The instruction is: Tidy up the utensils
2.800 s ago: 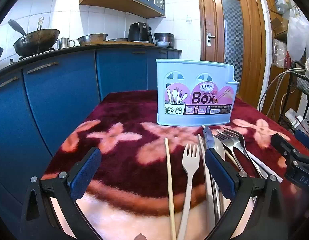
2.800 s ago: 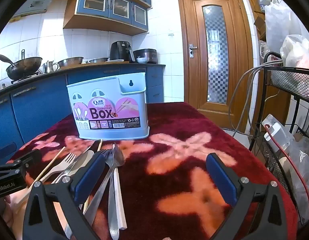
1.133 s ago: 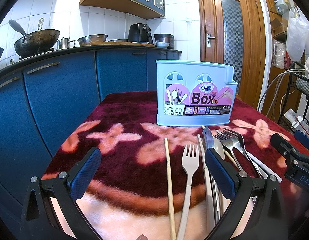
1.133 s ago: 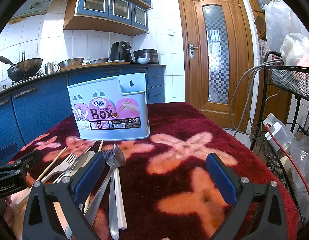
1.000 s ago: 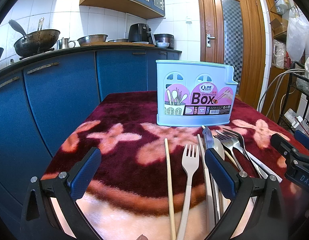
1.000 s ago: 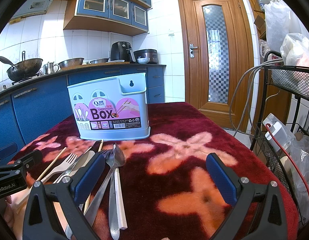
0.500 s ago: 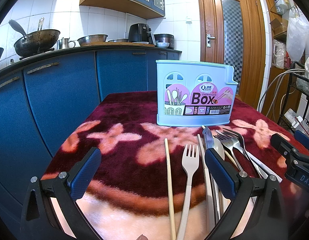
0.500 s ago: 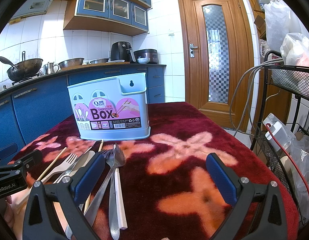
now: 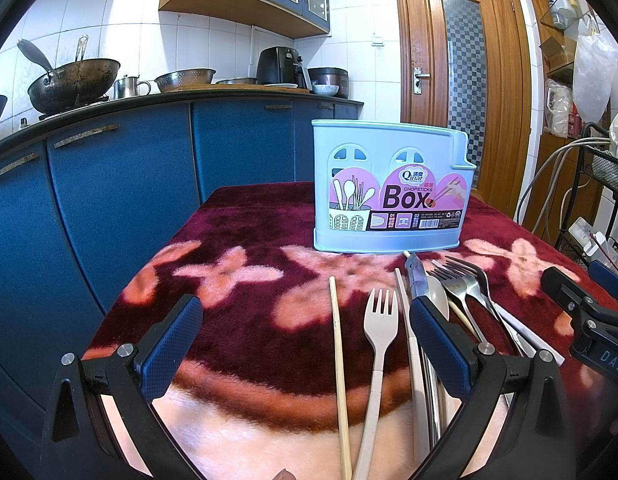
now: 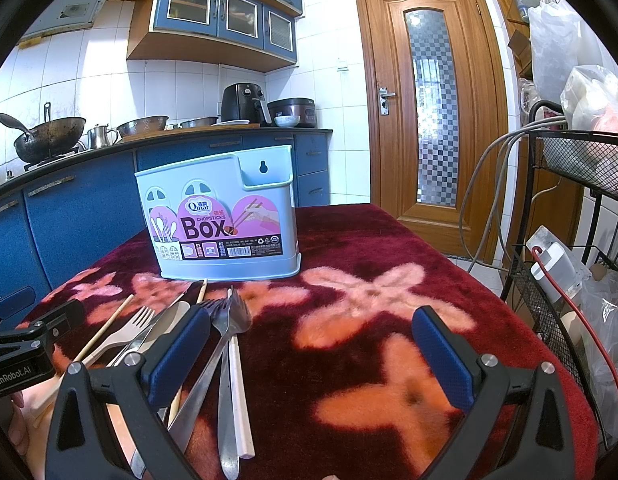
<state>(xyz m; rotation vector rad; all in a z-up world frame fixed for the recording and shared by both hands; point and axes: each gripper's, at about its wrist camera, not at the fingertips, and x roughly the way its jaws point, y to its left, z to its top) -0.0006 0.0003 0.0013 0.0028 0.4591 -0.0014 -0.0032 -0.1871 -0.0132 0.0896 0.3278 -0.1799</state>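
A light blue chopsticks box (image 9: 391, 188) (image 10: 223, 216) stands upright on the dark red flowered cloth (image 9: 245, 240). In front of it lie loose utensils: a wooden chopstick (image 9: 338, 344), a beige plastic fork (image 9: 379, 340), a knife (image 9: 416, 280), a spoon (image 9: 438, 298), steel forks (image 9: 465, 280) (image 10: 229, 312) and a white chopstick (image 10: 239, 392). My left gripper (image 9: 307, 340) hovers open over the chopstick and beige fork, holding nothing. My right gripper (image 10: 311, 354) is open and empty just right of the pile.
Blue cabinets (image 9: 121, 184) with a wok (image 9: 73, 80) and pots on the counter stand left and behind. A wooden door (image 10: 429, 112) is at the back. A black wire rack (image 10: 569, 240) with cables and bags sits right of the table edge.
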